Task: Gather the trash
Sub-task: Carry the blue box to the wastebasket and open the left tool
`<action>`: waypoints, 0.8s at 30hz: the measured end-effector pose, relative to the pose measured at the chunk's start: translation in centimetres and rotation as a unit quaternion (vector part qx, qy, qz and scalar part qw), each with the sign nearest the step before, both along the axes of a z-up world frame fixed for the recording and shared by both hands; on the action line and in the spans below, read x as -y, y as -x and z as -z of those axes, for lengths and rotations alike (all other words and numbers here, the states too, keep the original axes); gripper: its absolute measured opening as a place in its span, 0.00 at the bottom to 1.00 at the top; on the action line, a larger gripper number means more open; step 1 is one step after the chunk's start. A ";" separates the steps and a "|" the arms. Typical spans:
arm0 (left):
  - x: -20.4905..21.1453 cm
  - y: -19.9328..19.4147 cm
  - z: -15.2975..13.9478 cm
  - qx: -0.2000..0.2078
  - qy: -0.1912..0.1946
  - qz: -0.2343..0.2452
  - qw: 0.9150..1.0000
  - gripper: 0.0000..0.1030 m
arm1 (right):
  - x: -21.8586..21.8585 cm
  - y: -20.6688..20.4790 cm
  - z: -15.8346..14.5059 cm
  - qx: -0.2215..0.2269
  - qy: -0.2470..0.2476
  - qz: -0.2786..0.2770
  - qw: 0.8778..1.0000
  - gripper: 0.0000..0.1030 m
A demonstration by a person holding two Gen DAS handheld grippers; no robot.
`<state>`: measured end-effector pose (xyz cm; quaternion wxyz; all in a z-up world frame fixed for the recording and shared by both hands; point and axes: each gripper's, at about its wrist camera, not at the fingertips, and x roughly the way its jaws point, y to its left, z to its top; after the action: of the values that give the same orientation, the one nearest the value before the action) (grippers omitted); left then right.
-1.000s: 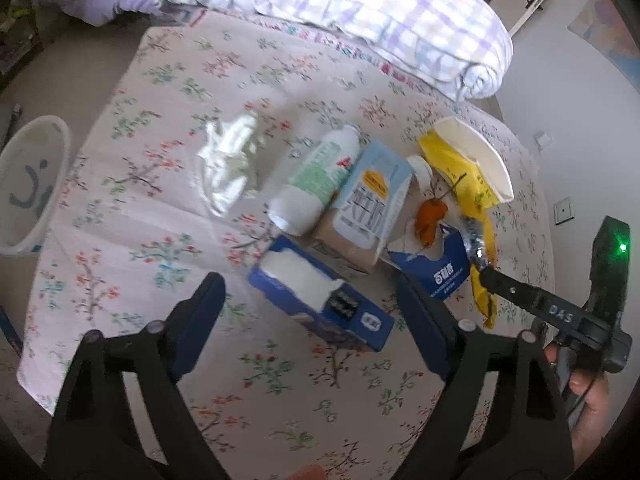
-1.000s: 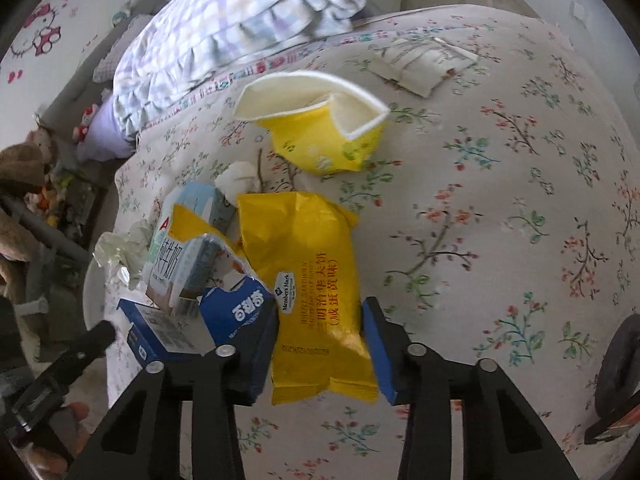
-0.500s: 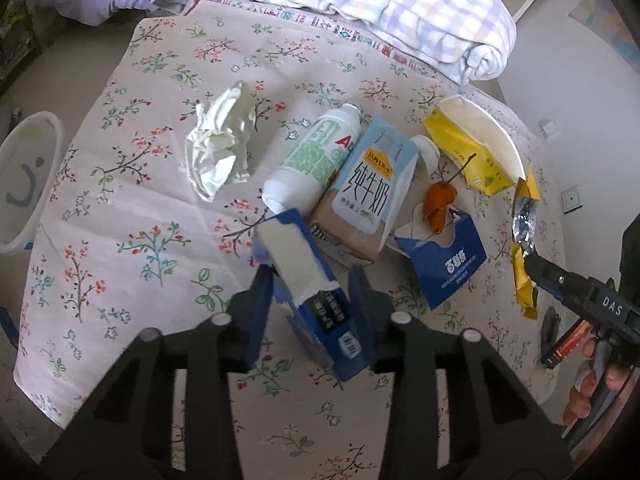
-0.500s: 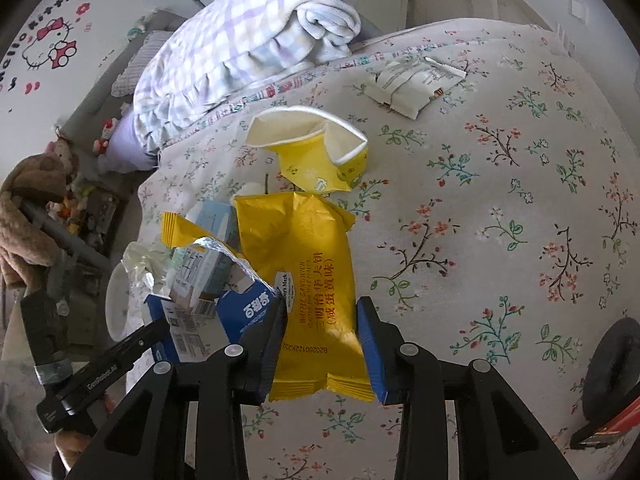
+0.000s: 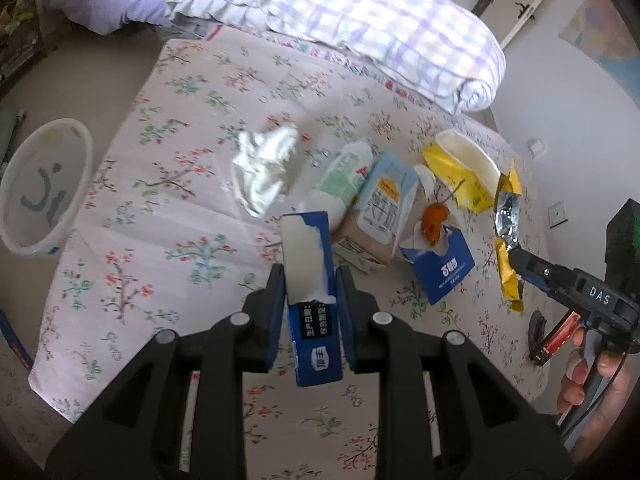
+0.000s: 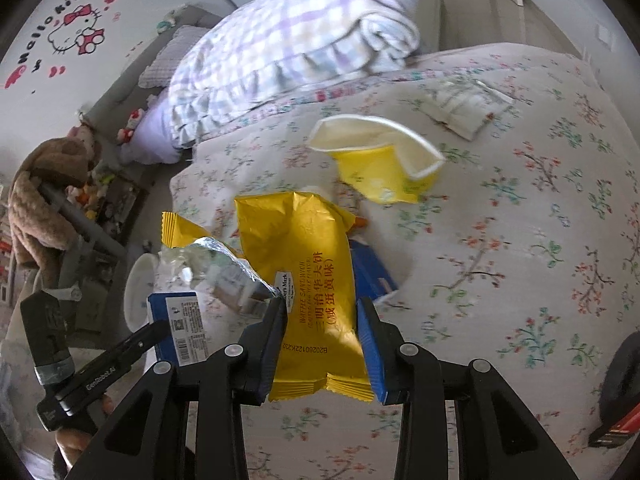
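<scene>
A torn blue carton (image 5: 306,248) stands on end between the jaws of my left gripper (image 5: 308,280), a little above the floral bed sheet (image 5: 160,240). The jaws are closing and their pads press on its sides. My right gripper (image 6: 322,312) is shut on a yellow snack wrapper (image 6: 304,248), which hangs clear of the bed with its torn foil flap to the left. In the left wrist view the right gripper (image 5: 516,258) shows at the right edge with that wrapper (image 5: 506,280). The blue carton (image 6: 176,324) also shows at the right wrist view's left.
On the sheet lie crumpled tissue (image 5: 262,164), a white bottle (image 5: 340,184), a milk carton (image 5: 384,208), a torn blue box (image 5: 440,268) with an orange scrap, and a squashed yellow cup (image 6: 380,164). A white basin (image 5: 40,184) sits on the floor at left. A rolled quilt (image 5: 360,20) lies behind.
My left jaws closed on the blue carton, tipped it on end and raised it. The right gripper rose with the yellow wrapper, lifting it off the sheet.
</scene>
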<state>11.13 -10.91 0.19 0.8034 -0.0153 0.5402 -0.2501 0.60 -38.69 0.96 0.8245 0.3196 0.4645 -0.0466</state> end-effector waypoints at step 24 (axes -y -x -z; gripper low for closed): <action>-13.9 -5.7 -2.6 0.075 0.026 -0.126 0.989 0.26 | -12.9 -8.9 -1.7 0.034 0.004 -0.114 0.993 0.36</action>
<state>16.83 3.01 2.74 0.8659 -0.0852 0.4656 -0.1616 9.52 -25.79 2.71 0.8413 0.2625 0.4691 0.0565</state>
